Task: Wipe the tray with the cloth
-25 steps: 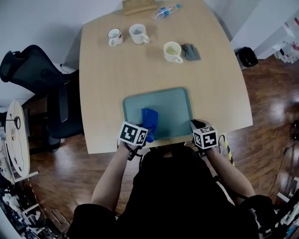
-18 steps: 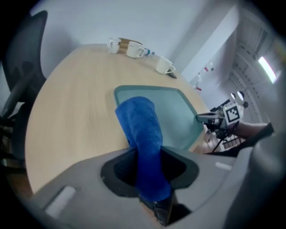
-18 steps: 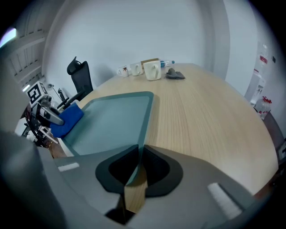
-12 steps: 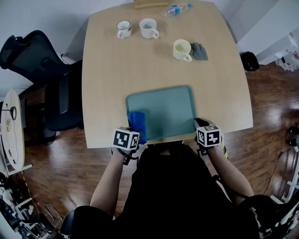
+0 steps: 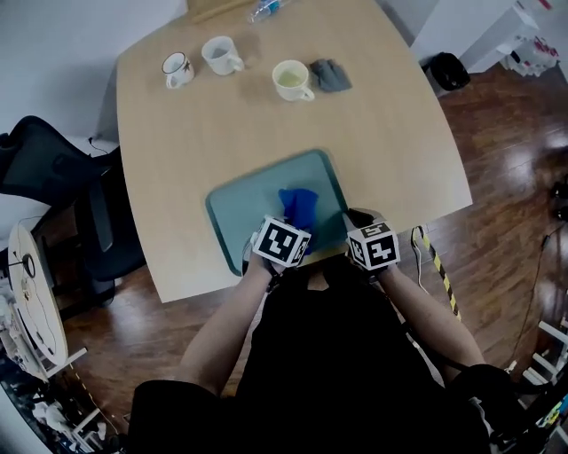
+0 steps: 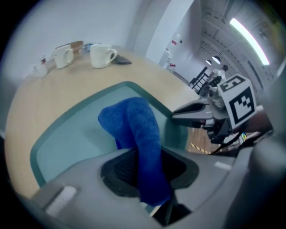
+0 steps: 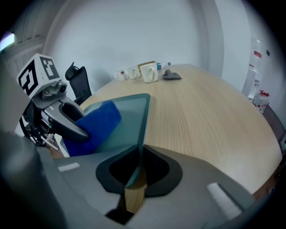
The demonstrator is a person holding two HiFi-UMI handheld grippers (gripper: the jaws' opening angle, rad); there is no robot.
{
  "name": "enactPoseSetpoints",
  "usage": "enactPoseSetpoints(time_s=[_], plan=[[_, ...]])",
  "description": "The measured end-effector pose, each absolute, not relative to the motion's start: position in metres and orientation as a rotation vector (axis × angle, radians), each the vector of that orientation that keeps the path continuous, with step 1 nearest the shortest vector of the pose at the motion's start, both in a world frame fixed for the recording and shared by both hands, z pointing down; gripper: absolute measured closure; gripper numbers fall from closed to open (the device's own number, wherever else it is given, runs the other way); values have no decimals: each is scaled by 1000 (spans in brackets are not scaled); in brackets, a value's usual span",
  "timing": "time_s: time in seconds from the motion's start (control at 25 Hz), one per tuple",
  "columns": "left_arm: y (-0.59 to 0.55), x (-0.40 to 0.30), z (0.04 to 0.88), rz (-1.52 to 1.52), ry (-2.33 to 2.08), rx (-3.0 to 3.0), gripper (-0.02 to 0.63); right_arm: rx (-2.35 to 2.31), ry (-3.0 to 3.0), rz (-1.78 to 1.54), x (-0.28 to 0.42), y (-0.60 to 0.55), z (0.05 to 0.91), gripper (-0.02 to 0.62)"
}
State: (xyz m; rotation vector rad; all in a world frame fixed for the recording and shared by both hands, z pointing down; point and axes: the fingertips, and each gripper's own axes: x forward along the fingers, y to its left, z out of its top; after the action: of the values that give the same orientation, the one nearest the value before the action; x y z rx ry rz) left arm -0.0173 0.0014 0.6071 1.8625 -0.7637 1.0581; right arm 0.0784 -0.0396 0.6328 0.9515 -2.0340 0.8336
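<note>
A teal tray (image 5: 240,213) lies at the near edge of the wooden table (image 5: 266,124). My left gripper (image 5: 292,225) is shut on a blue cloth (image 5: 299,205), which presses on the tray's right half. In the left gripper view the cloth (image 6: 134,127) runs up between the jaws of the left gripper (image 6: 144,172) and folds over onto the tray (image 6: 71,134). My right gripper (image 5: 352,223) is shut on the tray's near right rim. The right gripper view shows that rim (image 7: 142,120) pinched between the right gripper's (image 7: 134,172) jaws.
At the table's far end stand three mugs (image 5: 177,66) (image 5: 220,55) (image 5: 291,80), a grey rag (image 5: 330,75) and a plastic bottle (image 5: 266,7). A black office chair (image 5: 53,177) is at the table's left. The table's near edge runs just below the tray.
The left gripper dragged the cloth to the tray's near left corner, then swept it back right to the tray's right half. The right gripper kept its hold on the rim.
</note>
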Motion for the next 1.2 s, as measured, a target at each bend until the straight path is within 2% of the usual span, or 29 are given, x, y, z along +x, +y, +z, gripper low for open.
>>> enactPoseSetpoints(time_s=[0.2,0.36,0.52,0.76,0.84,1.04,1.2], plan=[[-15,51,608,1212,-589,2000,480,929,-2054,836,80,-40,631,561],[-11,59,607,1267,-568,2023,480,899,-2062,845,84,-37,631,562],[7,14,593,1077,-689,1912,480,882,-2066,849,88,-37,633,561],[76,-144,598,1170,-1026,1735,480,883,-2056,853,90,-39,633,561],[89,-174,595,1146,-1098,1690,481,882,-2048,843,88,-40,633,561],[87,-164,602,1104,-1068,1697,482,883,-2018,828,83,-39,633,561],[63,-112,610,1155,-969,1837,482,889,-2013,878,80,-41,635,561]])
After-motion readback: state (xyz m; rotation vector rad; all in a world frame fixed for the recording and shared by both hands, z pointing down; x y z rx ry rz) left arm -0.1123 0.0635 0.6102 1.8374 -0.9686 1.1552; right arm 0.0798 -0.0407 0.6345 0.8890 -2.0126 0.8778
